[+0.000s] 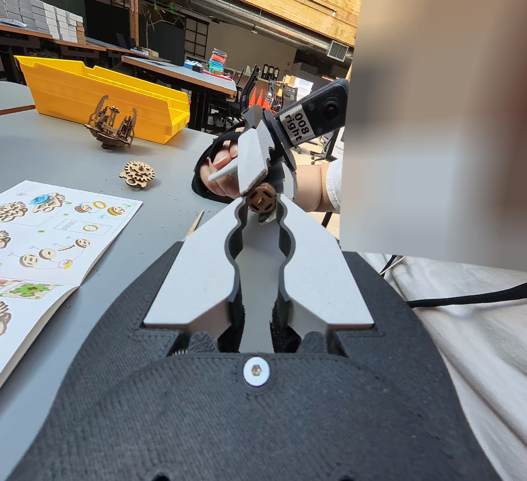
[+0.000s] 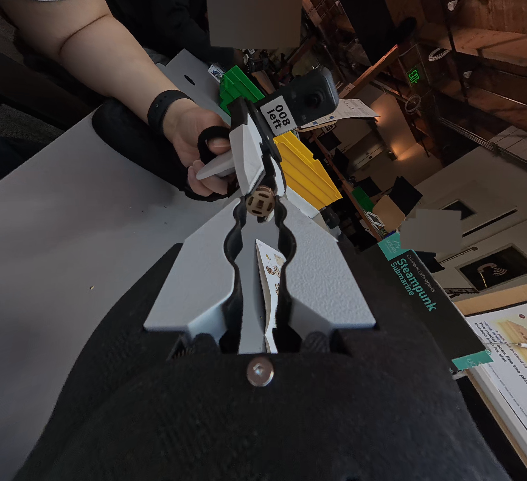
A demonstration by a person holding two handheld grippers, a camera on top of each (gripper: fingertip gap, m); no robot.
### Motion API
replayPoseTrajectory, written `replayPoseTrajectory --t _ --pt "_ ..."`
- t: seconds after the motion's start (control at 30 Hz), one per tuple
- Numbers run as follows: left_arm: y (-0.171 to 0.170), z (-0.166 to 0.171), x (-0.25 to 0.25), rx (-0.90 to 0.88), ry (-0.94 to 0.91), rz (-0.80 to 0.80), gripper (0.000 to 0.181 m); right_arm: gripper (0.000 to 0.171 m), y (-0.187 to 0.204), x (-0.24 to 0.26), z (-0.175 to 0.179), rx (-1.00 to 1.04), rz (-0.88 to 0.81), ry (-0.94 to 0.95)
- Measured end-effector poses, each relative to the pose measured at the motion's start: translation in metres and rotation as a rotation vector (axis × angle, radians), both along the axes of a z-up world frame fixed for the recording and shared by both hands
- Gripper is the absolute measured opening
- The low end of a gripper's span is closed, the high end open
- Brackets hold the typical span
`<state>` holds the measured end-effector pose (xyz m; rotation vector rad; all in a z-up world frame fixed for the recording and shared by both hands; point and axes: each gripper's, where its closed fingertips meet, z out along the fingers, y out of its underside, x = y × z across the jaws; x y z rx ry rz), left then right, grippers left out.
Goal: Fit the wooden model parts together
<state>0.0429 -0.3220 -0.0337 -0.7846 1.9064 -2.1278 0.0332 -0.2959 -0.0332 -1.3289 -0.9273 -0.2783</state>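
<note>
**Round wooden part pinched between two grippers above the table**

A small round wooden wheel part (image 1: 261, 201) is held in the air above the grey table (image 1: 85, 159), at the spot where both grippers meet. In the left wrist view its dark face with a pale centre peg is seen; in the right wrist view the same wooden wheel part (image 2: 260, 204) is seen from its paler, slotted side.

The left gripper (image 1: 259, 206) is closed almost fully at its tips, and the wheel is clamped between them by its rim. The wavy inner edges of its fingers are kept apart only behind the tips. The right gripper (image 2: 260, 204) is likewise nearly closed, its tips being pressed against the wheel from the opposite side. Whether one wheel or two stacked pieces are gripped cannot be told.

Seen from the left wrist, the right gripper is angled down onto the wheel from above, and the hand (image 1: 225, 179) on its handle is seen just left of the wheel.

To the left of the wheel, on the table, a small gear assembly (image 1: 137, 174) is laid flat. Farther left and beyond it, a partly built wooden model (image 1: 111, 124) is stood upright, with a yellow bin (image 1: 71, 90) behind it. An open instruction booklet (image 1: 57, 239) is spread below the gear assembly, and a thin wooden stick (image 1: 195, 223) is lying between the booklet and the wheel.
</note>
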Motion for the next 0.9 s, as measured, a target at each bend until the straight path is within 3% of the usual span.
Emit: replayPoseTrajectory --t 0.2,0.3,0.6,0.9 --pt "0.002 -0.002 0.002 -0.04 0.054 -0.014 0.017 0.019 0.002 0.003 -0.002 -0.058 -0.013 0.039" --pt "0.009 0.0 0.008 -0.059 0.065 0.026 0.029 0.019 0.004 0.007 0.001 -0.077 -0.008 0.107" --pt "0.017 0.001 0.01 -0.054 0.051 0.054 0.027 0.018 0.002 0.024 0.018 -0.257 0.111 0.591" --pt "0.016 0.001 0.009 -0.034 0.036 0.063 0.026 0.018 0.006 0.025 0.009 -0.292 0.091 0.579"
